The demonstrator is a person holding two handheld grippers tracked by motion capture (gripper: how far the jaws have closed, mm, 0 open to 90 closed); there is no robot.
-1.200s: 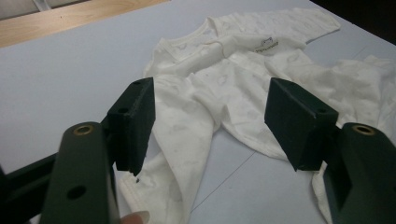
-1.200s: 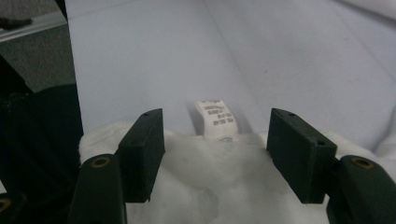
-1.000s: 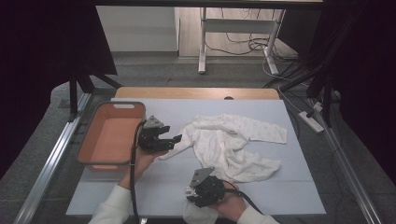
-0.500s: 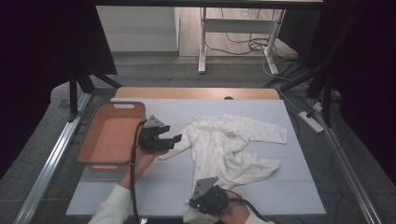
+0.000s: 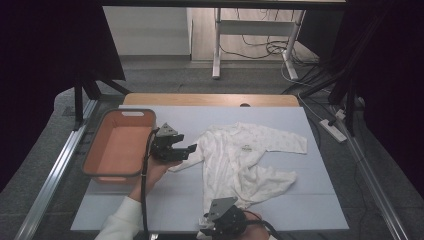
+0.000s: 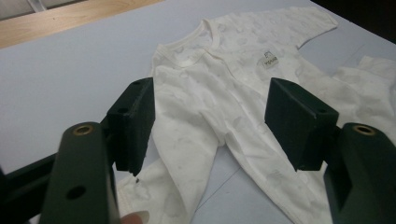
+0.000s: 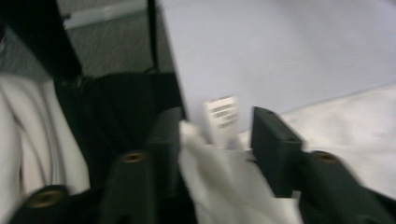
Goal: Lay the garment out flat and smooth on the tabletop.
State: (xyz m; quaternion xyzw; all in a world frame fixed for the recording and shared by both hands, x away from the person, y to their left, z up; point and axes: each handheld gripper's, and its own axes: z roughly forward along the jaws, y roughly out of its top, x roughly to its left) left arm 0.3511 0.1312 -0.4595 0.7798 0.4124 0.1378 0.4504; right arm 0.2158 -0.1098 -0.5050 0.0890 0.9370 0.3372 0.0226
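1. High view: we find a white baby garment (image 5: 245, 160) spread on the blue-grey table cover (image 5: 320, 200), right of an orange tub (image 5: 119, 147).
2. We note the left gripper (image 5: 186, 149) at the garment's left sleeve, beside the tub.
3. Left gripper view: we record its jaws wide apart above the garment (image 6: 219, 107), gripping nothing; a small label (image 6: 269, 60) shows on the chest.
4. We place the right gripper (image 5: 210, 227) at the table's near edge, at the garment's lower end.
5. Right gripper view: we see white cloth (image 7: 219, 186) with a tag (image 7: 221, 116) between its jaws; the blur hides whether they clamp it.
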